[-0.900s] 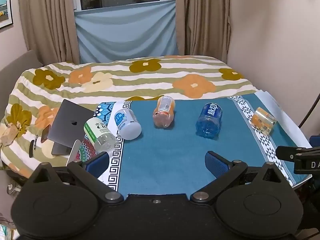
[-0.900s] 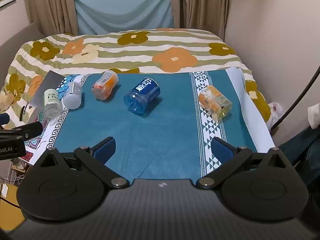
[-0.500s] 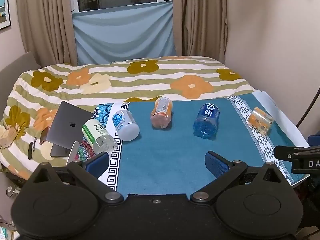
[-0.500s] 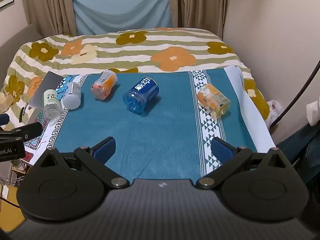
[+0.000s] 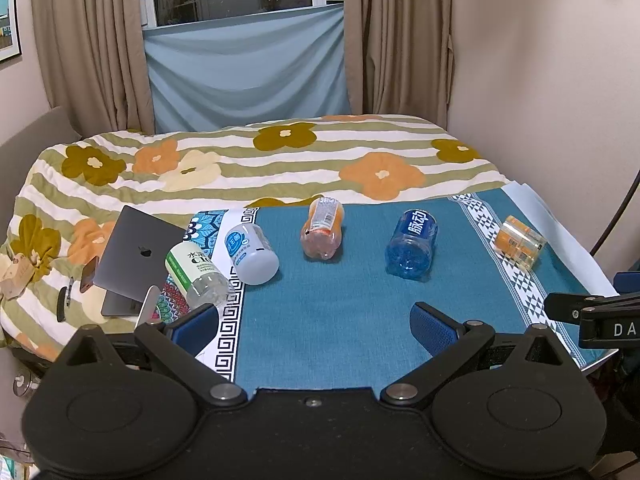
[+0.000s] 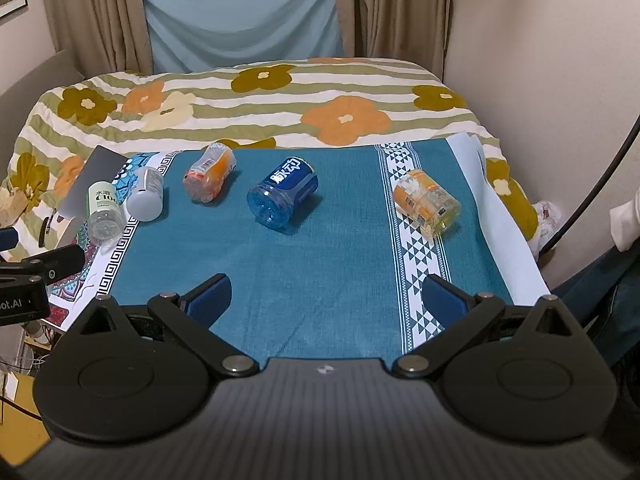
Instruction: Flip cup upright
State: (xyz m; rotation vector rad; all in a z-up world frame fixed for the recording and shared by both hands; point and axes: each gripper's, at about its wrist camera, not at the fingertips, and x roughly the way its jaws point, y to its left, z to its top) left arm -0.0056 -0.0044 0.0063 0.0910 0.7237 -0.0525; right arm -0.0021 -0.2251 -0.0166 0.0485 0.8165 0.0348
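Several cut-bottle cups lie on their sides on a teal cloth: a green-label clear one, a white one, an orange one, a blue one and a yellow-orange one. My left gripper is open and empty above the cloth's near edge. My right gripper is open and empty, also short of the cups.
The cloth lies on a bed with a flowered blanket. A closed grey laptop and a phone lie left of the cups. A wall stands on the right, curtains behind.
Both views have tilted up slightly, so the cups sit a little lower in the frames. The cups have not moved. Both grippers stay open.
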